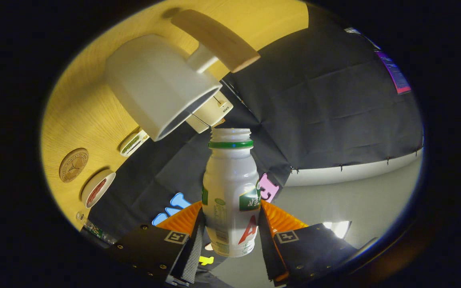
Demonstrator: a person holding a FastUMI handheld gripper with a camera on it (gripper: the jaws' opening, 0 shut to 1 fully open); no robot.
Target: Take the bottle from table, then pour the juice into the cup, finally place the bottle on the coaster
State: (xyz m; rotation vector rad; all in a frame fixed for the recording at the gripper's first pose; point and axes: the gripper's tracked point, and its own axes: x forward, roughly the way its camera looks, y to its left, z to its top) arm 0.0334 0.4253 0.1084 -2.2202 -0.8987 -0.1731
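Yellow wood of the table (78, 116) is swinging sideways in the tilted view; the white cup (156, 86) is lying at eleven o'clock from the bottle (230, 196), the coaster (73, 165) at nine o'clock. Bottle taken, pouring seemingly underway, placing left. The gripper (230, 236) is clamping both fingers on the bottle's body.

tool (230, 236): two flat plates, each with a square fiducial marker
screws: small, dotted along the plate edges
behind fingers: ribbed orange sections
inner faces: textured pads
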